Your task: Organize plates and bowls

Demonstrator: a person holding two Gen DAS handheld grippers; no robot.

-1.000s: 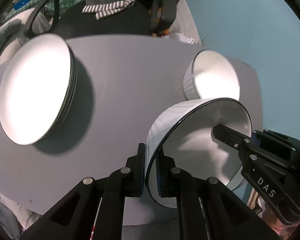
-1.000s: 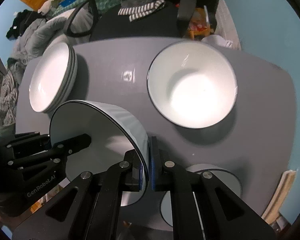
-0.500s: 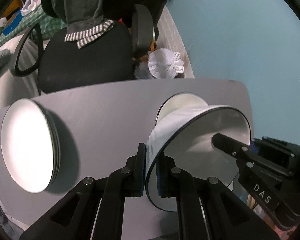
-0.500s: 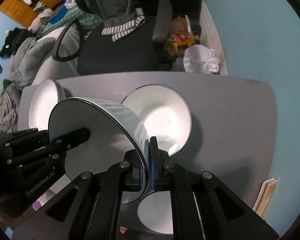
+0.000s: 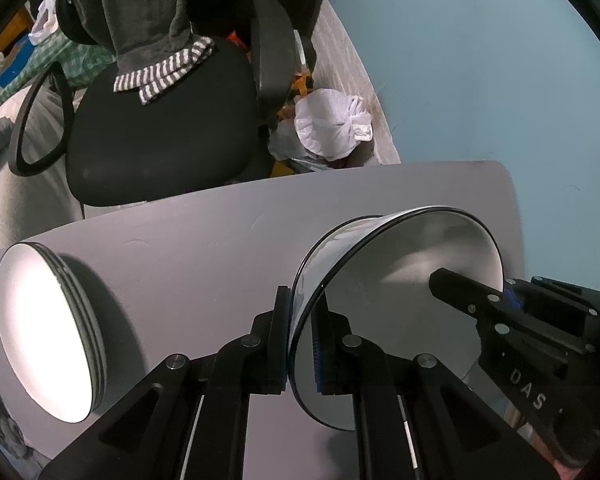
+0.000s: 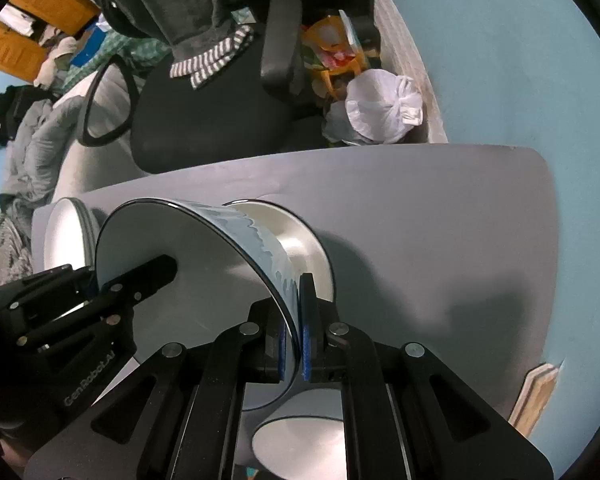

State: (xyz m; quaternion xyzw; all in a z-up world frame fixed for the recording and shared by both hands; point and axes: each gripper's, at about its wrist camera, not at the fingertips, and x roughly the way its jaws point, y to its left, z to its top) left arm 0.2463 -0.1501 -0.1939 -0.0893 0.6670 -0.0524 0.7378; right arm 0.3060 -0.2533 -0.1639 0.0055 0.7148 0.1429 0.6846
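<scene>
Both grippers carried sideways, left gripper (image 5: 300, 340) and right gripper (image 6: 294, 340) pointing steeply down, pinching white bowl (image 5: 400, 300) rim

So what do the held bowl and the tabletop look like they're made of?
Held bowl: probably glazed ceramic, glossy white inside, dark rim line, pale blue drip pattern outside. Tabletop: smooth matte grey surface, soft shadows, no glare; laminate or painted board, can't tell which.

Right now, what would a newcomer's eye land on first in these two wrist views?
The big white bowl with a dark rim, held above the grey table, clamped on opposite sides of its rim by the left claw and the right claw. Next, the stack of white plates at the table's left edge, and a second bowl sitting on the table behind the held one.
</scene>
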